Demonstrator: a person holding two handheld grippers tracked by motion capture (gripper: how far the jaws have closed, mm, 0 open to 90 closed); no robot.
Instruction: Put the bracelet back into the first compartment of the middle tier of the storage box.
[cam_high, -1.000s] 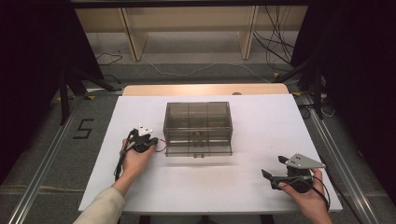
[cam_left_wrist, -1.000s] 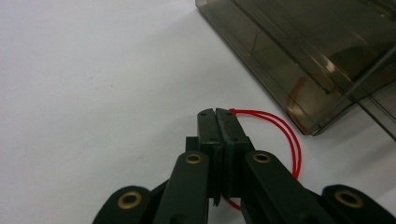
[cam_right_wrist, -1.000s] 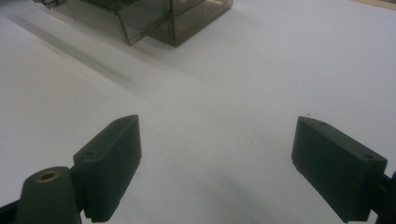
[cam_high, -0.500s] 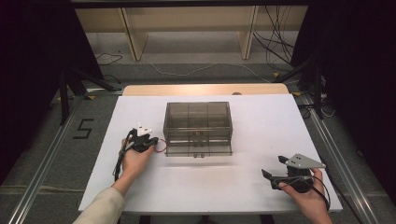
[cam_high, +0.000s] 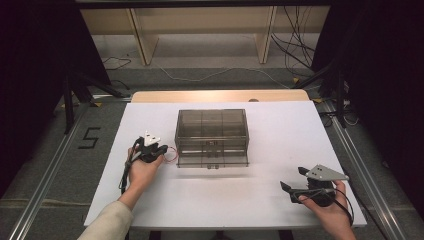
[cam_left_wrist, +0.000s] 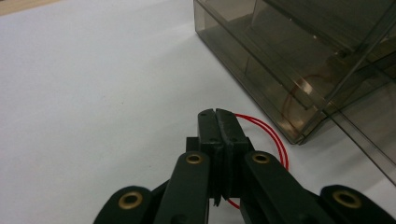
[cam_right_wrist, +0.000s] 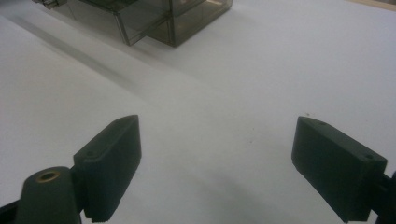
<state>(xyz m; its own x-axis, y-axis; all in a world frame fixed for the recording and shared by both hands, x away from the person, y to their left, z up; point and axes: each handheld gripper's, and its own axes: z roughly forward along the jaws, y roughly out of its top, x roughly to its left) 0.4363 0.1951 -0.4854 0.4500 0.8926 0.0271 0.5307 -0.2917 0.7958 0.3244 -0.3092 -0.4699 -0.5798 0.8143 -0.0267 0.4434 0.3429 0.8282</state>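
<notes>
A smoky see-through drawer box (cam_high: 212, 137) stands in the middle of the white table (cam_high: 280, 130). Just left of its front corner, my left gripper (cam_high: 160, 150) rests low on the table, held by a hand. Its jaws are shut (cam_left_wrist: 218, 122) on a thin red loop (cam_left_wrist: 276, 139) that curls out to the right, toward the box's corner (cam_left_wrist: 299, 135). The red loop (cam_high: 171, 155) lies against the box's left side. Near the front right of the table my right gripper (cam_high: 292, 178) stands wide open (cam_right_wrist: 215, 140) with nothing between its fingers (cam_right_wrist: 109, 163).
The box (cam_right_wrist: 140, 14) has drawers whose fronts face the person. Bare white tabletop spreads between the two grippers. Beyond the table are wooden shelf legs (cam_high: 142, 37) and cables (cam_high: 295, 45) on the floor. Metal rails (cam_high: 45, 175) run along both sides.
</notes>
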